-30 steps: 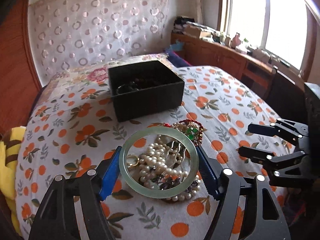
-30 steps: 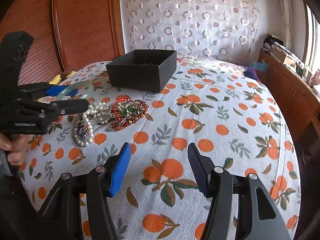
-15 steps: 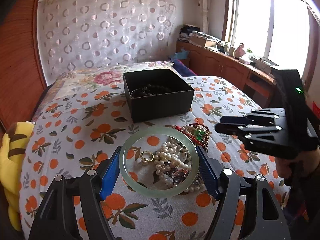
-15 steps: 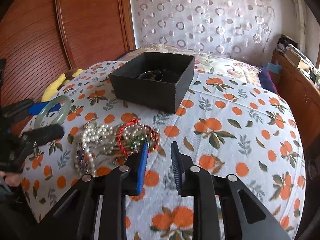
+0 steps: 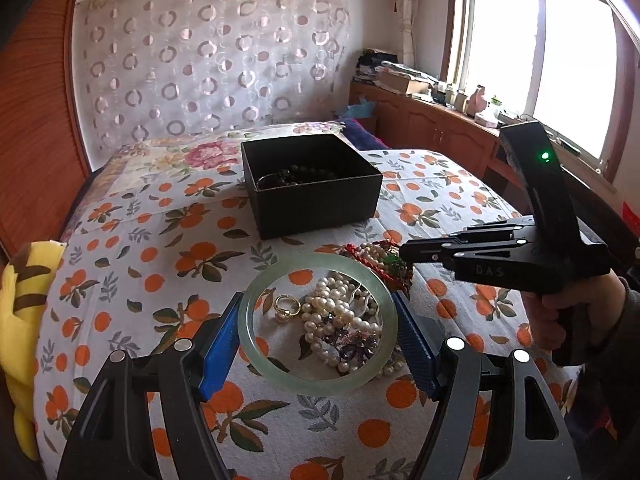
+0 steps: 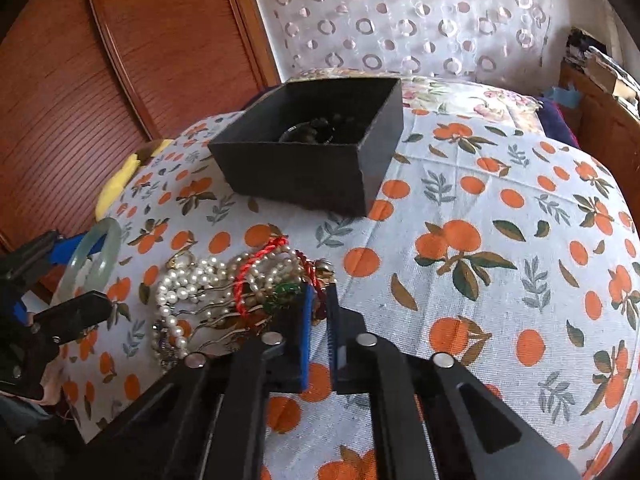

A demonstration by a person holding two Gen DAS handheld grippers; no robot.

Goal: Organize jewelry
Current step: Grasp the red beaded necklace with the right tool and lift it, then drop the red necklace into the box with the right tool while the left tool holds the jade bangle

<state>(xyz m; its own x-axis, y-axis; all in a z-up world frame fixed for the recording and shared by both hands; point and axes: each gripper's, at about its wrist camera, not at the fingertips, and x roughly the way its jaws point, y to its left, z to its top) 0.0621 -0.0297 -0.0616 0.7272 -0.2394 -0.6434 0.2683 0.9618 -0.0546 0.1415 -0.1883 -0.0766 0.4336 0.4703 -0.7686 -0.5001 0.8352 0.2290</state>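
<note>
bangle [image 5: 320,376]: pale green, glassy ring, lower centre of left view | left hand-held gripper [image 5: 318,334]: blue pads clamped on bangle's sides, above bed | jewelry pile [image 6: 224,292]: pearls, red cord, lower left of right view | right hand-held gripper [image 6: 318,320]: nearly together at pile's edge; grip unclear | black box [image 6: 316,156]: above pile
</note>
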